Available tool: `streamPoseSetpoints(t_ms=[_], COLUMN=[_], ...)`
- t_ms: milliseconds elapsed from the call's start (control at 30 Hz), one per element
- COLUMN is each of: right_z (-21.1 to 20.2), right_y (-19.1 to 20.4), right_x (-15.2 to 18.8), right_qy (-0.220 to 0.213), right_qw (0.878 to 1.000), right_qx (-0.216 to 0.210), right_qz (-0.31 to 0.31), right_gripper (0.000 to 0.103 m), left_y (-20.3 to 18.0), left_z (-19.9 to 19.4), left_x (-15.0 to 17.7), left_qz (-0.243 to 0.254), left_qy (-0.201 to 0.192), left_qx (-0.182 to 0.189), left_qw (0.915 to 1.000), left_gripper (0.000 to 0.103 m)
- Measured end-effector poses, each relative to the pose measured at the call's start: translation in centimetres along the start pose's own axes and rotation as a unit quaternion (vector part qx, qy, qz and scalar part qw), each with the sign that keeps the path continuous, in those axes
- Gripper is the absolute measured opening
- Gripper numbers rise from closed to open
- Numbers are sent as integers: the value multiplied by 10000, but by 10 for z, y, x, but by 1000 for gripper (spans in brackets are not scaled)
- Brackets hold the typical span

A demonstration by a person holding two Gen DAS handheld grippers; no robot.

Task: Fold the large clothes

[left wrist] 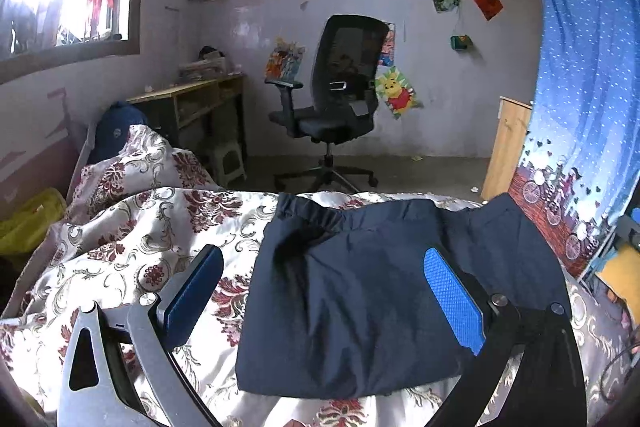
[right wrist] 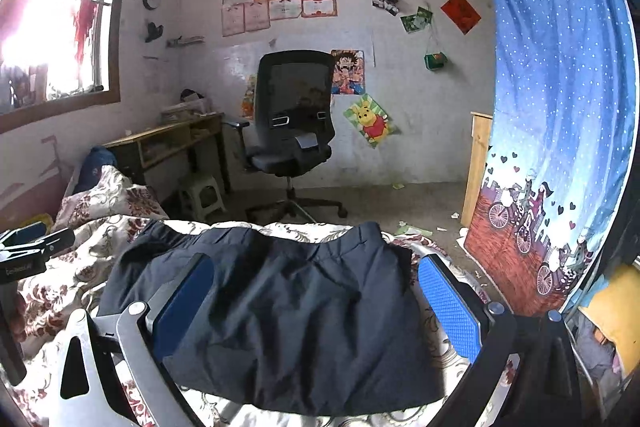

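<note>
Dark trousers (left wrist: 360,291) are seen folded compact at the bed's (left wrist: 132,247) far edge; left gripper (left wrist: 324,291) and right gripper (right wrist: 316,307) are held released, empty; folding is judged all but done

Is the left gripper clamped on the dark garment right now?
No: the left gripper stands wide open above the folded navy garment on the floral bedspread, pinching no cloth.

Your left wrist view looks forward, angled down, from close above bed (left wrist: 120,247), toward far wall. Your right wrist view sits rightward, same heading. Both share folded navy garment (left wrist: 360,307), office chair (left wrist: 336,87), curtain (left wrist: 580,87).
</note>
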State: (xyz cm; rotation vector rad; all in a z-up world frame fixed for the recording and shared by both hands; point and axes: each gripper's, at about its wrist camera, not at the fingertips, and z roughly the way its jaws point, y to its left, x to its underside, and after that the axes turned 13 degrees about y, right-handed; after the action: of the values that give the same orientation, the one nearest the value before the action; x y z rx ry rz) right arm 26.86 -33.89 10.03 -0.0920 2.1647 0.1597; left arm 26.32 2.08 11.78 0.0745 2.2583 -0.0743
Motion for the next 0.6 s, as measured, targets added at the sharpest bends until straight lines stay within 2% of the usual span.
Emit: streamPoseSetpoints(t_ms=[300, 433, 600], right_z=[-9, -11, -5], right_y=[33, 45, 51], right_x=[43, 58, 75], right_qy=[2, -35, 159], right_qw=[9998, 9990, 9987], right_qx=[-95, 51, 21], right_qz=[-198, -440, -488], right_gripper=[103, 103, 103], left_y=[-8, -8, -5], left_z=[-15, -17, -13], left_x=[47, 67, 85], left_qz=[308, 386, 432], left_qy=[-29, -2, 140], left_qx=[24, -18, -26], left_qw=[9995, 9993, 9990], left_gripper=[99, 99, 99])
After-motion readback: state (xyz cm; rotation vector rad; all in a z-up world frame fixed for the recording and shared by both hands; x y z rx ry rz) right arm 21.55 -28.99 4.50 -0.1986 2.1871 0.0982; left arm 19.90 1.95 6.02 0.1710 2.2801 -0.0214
